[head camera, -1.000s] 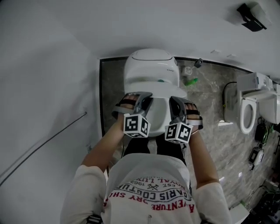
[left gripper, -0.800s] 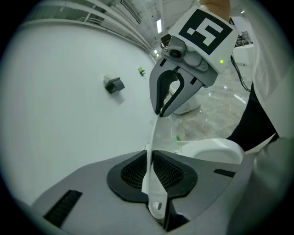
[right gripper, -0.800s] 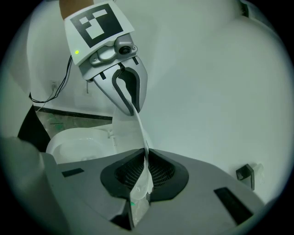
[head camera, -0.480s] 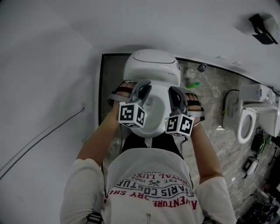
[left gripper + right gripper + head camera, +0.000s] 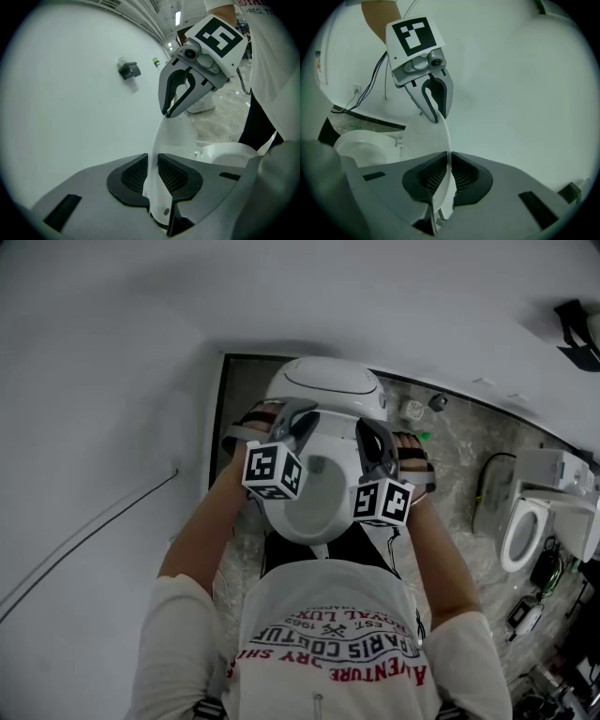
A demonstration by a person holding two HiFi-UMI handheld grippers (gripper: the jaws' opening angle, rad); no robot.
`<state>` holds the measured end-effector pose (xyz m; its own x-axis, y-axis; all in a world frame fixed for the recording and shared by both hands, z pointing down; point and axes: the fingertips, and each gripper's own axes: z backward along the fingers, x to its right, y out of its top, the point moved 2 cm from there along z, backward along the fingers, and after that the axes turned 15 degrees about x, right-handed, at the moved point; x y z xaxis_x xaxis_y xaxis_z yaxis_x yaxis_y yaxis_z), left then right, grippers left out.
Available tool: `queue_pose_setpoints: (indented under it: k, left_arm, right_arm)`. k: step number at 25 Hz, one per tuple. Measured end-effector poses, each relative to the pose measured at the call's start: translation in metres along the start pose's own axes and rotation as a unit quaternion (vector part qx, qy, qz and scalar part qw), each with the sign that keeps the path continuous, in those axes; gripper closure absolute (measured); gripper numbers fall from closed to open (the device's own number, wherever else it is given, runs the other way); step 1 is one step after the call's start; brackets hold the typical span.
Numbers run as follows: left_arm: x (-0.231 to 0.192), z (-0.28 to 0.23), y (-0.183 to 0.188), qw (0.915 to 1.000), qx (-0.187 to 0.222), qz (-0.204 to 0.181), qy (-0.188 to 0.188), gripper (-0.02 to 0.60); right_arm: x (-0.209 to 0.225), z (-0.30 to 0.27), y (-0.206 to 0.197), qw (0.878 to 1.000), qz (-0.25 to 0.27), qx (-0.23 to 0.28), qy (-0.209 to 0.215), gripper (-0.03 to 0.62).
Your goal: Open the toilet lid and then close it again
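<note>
**Two-handed grab on the toilet lid (image 5: 317, 510)**

The left gripper (image 5: 300, 423) sits on the lid's left edge and the right gripper (image 5: 363, 434) on its right edge. Both point forward and down, marker cubes toward the camera. The right jaws are clamped on the lid's rim. The left jaws are opening, with the rim between the pads and touching both as far as I can tell. The left hand (image 5: 249, 429) and right hand (image 5: 413, 465) hold their grippers just outside the lid. Both forearms are bare and run back either side of it.
</note>
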<state>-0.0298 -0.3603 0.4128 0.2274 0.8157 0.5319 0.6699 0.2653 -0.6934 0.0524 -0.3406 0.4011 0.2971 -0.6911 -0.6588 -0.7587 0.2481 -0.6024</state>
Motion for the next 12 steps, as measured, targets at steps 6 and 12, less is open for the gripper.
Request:
queue_pose_setpoints:
  k: [6,12]
  left_arm:
    - [-0.021,-0.019,-0.012,0.9999,-0.009,0.008,0.000,0.506]
    - [-0.038,-0.036,-0.021,0.9995,-0.008,0.027,0.014,0.499]
  right_arm:
    - [0.018,-0.022,-0.011,1.000,0.001,0.006,0.019,0.560]
    - [0.033,-0.040,-0.021,1.000,-0.004,0.016,0.022,0.560]
